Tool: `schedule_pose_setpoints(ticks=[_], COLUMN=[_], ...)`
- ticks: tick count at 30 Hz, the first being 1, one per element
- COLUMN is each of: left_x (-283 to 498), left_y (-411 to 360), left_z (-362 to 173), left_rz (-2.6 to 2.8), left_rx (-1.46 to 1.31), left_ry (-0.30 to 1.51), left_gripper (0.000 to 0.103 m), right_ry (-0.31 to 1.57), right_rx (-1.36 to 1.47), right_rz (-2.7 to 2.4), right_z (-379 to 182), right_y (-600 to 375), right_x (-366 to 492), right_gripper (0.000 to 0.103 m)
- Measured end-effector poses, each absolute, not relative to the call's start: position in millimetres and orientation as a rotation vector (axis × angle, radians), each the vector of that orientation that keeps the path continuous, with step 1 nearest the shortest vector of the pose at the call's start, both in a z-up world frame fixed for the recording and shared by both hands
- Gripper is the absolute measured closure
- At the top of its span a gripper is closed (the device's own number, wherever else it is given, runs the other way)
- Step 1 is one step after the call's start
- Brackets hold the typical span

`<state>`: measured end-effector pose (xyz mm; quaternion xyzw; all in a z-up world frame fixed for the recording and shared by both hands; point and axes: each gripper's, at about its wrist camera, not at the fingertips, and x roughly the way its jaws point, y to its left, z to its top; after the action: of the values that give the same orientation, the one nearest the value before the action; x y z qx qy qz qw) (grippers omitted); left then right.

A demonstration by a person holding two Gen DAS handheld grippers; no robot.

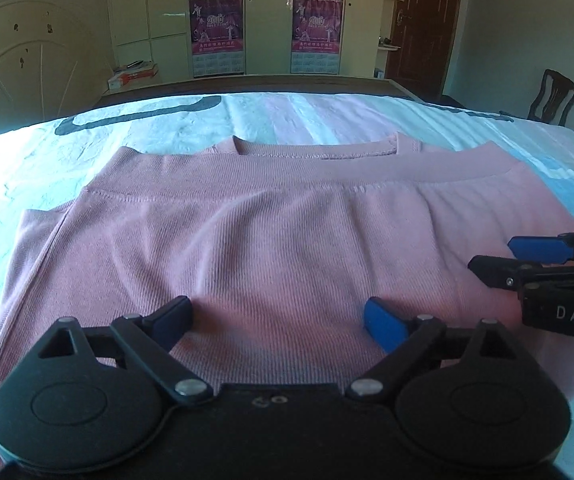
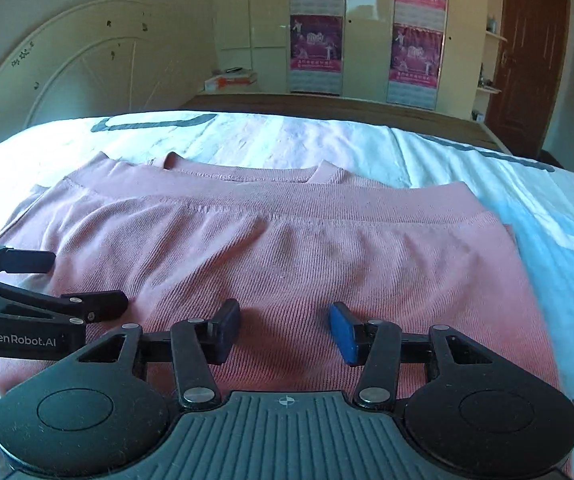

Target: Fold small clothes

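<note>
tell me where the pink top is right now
The pink top lies folded on the bed sheet, centre of both wrist views, neckline toward the wardrobe, under both open grippers.

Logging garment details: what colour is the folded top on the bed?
Pink top, ribbed knit; clearest in the right wrist view.

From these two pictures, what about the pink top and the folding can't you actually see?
- Pink top, near edge: both views; hidden under the left gripper and right gripper bodies.
- Sleeves: neither view shows them laid out; the folded cloth seems to cover them.
- Whether the pads touch the cloth: unclear in both views.
- Poster print: too small and blurred, both views.
- Bedsheet pattern: cut off by the top and frame edges.
</note>
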<state>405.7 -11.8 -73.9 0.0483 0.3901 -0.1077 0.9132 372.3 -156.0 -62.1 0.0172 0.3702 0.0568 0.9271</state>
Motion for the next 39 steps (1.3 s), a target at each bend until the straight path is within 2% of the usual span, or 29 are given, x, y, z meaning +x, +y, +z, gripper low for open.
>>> schedule_pose_setpoints(ticks=[5,7,11,13,14,16,21,25,35,39], left_x=[404.0,403.2,402.7,403.7,403.8,395.7,360.3,342.0,331.9,332.2], left_y=[-10.1,-1.3,32.7,39.2,37.0,30.9,3.5,-18.1,-10.2,20.5], left_z=[-75.5,-67.7,-77.2,-76.8,-73.2,-61.3,-62.8,-78.5,-71.8,-71.6], left_rz=[-0.216,-0.208,-0.193,-0.188,-0.177,-0.171,-0.219,-0.197,-0.163,-0.097], left_rx=[0.104,0.091,0.049,0.032,0.039,0.032,0.059,0.180,0.118,0.096], left_ry=[0.802,0.790,0.807,0.807,0.817,0.806,0.807,0.794,0.833,0.841], left_gripper=[0.011,0.018,0.008,0.008,0.012,0.021,0.018,0.015,0.016,0.016], right_ry=[0.767,0.774,0.817,0.804,0.803,0.807,0.767,0.762,0.772,0.786], right_rx=[0.003,0.022,0.060,0.085,0.083,0.081,0.082,-0.067,-0.159,-0.130], right_rz=[0.126,0.122,-0.018,-0.001,0.001,-0.012,0.099,0.111,0.188,0.113], right_z=[-64.1,-60.8,-66.4,-74.9,-73.5,-63.7,-53.3,-72.0,-70.9,-70.3], right_y=[-155.8,-165.6,-209.0,-223.3,-224.0,-218.9,-178.6,-136.1,-113.7,-143.2], right_x=[373.2,372.7,368.0,362.4,360.7,356.3,322.6,303.3,292.3,294.8], right_gripper=[0.054,0.054,0.054,0.054,0.054,0.054,0.054,0.054,0.054,0.054])
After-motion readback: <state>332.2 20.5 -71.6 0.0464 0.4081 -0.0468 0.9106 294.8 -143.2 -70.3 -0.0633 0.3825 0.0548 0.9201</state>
